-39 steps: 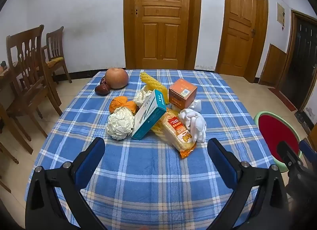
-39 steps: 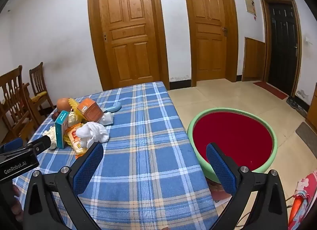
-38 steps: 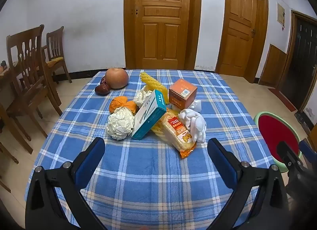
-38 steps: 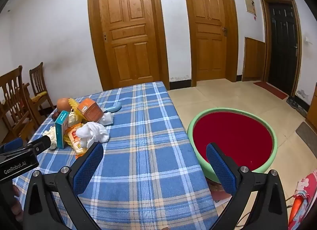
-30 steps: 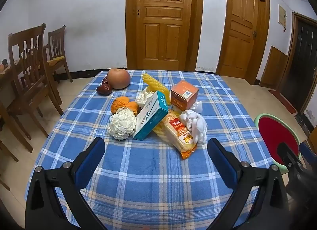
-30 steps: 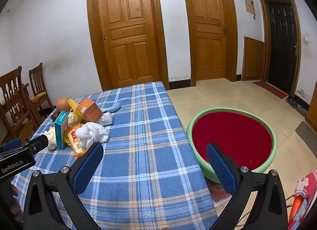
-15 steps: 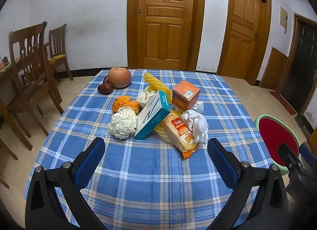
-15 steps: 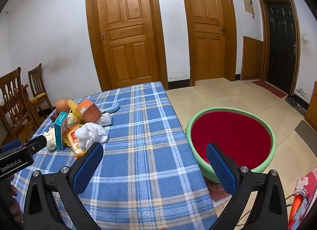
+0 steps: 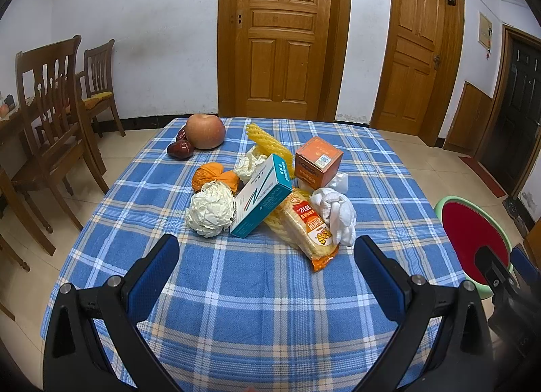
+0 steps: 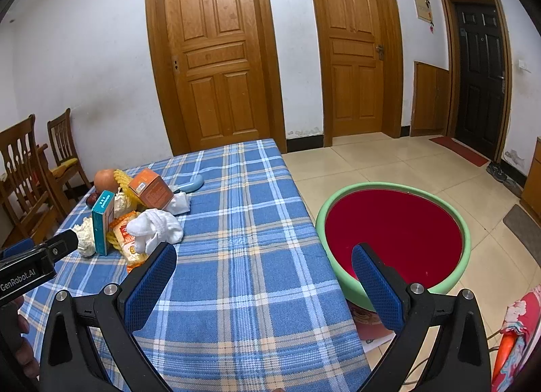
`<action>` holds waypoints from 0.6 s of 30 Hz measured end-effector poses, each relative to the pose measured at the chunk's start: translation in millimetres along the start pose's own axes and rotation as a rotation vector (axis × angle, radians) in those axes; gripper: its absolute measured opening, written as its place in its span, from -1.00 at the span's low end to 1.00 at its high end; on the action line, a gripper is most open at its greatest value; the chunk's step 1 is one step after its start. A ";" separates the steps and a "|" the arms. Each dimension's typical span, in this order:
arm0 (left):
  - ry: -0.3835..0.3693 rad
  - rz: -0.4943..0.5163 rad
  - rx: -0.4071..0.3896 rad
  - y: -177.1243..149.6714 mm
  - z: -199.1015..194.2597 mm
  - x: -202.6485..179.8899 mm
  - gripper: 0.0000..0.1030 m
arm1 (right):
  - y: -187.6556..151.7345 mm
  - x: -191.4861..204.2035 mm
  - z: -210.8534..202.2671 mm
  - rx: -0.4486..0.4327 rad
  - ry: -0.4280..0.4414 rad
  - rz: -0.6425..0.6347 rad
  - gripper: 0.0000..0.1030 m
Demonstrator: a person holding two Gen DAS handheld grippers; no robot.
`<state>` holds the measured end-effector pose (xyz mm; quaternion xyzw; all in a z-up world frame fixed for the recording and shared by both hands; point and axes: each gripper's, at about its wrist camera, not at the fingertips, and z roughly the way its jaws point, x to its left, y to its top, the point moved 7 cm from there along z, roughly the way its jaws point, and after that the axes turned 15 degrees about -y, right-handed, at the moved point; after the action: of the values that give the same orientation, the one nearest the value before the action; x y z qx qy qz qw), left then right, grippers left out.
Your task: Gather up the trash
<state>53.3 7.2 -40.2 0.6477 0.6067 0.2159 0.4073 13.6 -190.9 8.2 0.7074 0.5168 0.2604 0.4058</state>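
Blue plaid tablecloth [image 9: 257, 290] covers the table. Far left on it sit an apple [image 9: 205, 131] and a couple of dark red dates [image 9: 180, 149], touching. Wooden chairs [image 9: 50, 115] stand off to the left, two brown panel doors [image 9: 283, 37] on the far wall, a black door [image 10: 481, 71] far right.

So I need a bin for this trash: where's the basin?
The green basin sits on the floor right of the table, in the right wrist view.

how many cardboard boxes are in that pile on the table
2: a teal and white box leaning tilted at the pile's middle, and an orange box behind it to the right. More could be hidden underneath.
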 end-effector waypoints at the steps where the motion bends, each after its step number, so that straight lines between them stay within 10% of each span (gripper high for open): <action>1: 0.001 0.000 -0.001 0.0 0.3 -0.2 0.97 | -0.1 0.0 0.1 0.000 0.000 0.000 1.00; 18: -0.001 -0.004 0.001 -0.2 -1.0 1.2 0.97 | 0.1 -0.5 -0.6 -0.001 0.000 0.001 1.00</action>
<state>52.6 8.6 -40.1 0.6466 0.6080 0.2143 0.4079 13.0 -191.2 8.6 0.7077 0.5162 0.2606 0.4060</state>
